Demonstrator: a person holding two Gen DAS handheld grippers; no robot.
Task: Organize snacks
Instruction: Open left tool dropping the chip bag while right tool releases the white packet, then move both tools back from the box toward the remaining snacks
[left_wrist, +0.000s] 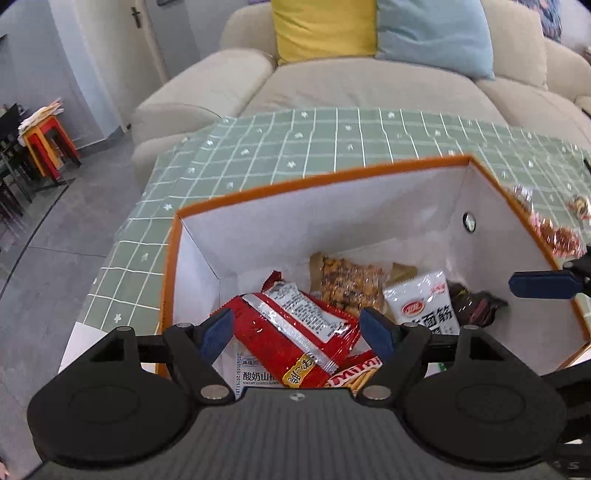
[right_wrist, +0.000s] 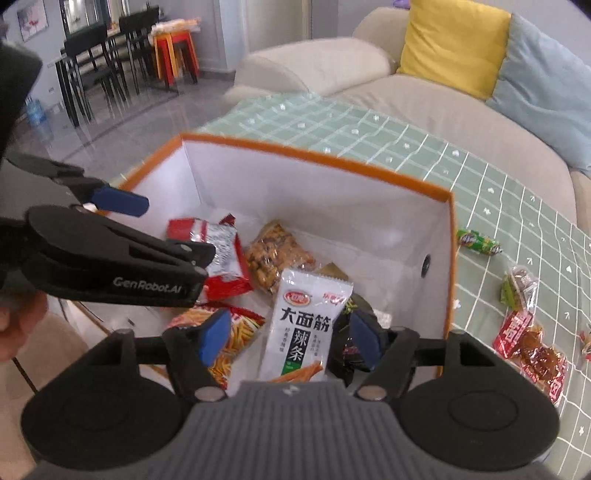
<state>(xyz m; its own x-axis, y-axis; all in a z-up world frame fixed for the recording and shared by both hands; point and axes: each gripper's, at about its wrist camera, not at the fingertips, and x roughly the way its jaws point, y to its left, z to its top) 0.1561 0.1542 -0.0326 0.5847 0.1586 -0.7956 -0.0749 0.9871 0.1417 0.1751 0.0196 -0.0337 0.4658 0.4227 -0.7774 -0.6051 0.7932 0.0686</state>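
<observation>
**Both tongs released over the box; loose snacks wait on the right**

Left first: the left tongs (left_wrist: 297, 334) hang spread and empty over the near-left of the orange-rimmed box (right_wrist: 317, 153), above the red packet (left_wrist: 295, 328) lying inside; beside it in the box sit the peanut brittle pack (right_wrist: 275, 254), the fries pack (right_wrist: 229, 339), the white spicy-strip packet (right_wrist: 303, 325) and a dark wrapper (right_wrist: 349, 345); the right tongs (right_wrist: 290, 338) stand apart just over that white packet, pads clear of it, grasping nothing. Right of the box, on the green checked bench (right_wrist: 480, 192), remain a green candy (right_wrist: 478, 243), a green-edged pack (right_wrist: 519, 288) and red meat snacks (right_wrist: 532, 350). Risks, as I judge them: the two tongs are near each other and could collide on withdrawal; a low finger may snag the box wall and drag it; glossy wrappers could slip from a shallow pinch.
</observation>
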